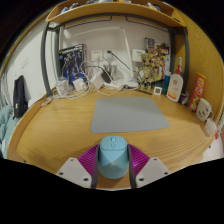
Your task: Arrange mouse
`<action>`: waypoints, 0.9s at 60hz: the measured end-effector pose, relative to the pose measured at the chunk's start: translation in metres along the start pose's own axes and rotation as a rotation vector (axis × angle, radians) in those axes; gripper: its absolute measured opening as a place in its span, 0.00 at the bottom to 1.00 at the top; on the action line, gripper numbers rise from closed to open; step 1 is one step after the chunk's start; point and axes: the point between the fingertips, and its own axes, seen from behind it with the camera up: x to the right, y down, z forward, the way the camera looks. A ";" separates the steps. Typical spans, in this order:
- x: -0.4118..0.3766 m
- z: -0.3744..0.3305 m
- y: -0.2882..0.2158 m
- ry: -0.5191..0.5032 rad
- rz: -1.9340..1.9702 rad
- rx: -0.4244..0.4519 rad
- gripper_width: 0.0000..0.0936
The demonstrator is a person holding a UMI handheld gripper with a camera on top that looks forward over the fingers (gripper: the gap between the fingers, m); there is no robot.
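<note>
Mouse (112, 157) — a light blue one — is sitting right between the two fingers of the gripper (112, 163), its rounded back facing the camera and its nose pointing ahead toward the mouse pad (129, 114). Both magenta pads (87, 159) are pressing in against its sides with no gap showing at either flank, so the tongs are clenching it. Whether it is resting on the wood or hanging just above it cannot be told.

Just ahead of the fingers, the grey mouse pad is lying flat in the middle of the wooden desk (45, 130), a rectangle with bare wood around it on every side; the mouse is sitting short of its near edge and not on it.

Beyond the pad, cables (72, 65) and small items are crowding the back of the desk against the white wall, with a decorative plant arrangement (152, 68) standing further along. Off to one side, a white bottle (176, 86) and an orange container (197, 90) are standing near the desk's edge, under a wooden shelf (110, 10) running across the top.
</note>
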 end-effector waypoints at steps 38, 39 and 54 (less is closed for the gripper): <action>-0.018 -0.017 -0.232 -0.040 -0.001 0.202 0.36; -0.013 -0.014 -0.239 -0.036 0.004 0.209 0.36; 0.040 0.064 -0.245 -0.008 -0.014 0.147 0.36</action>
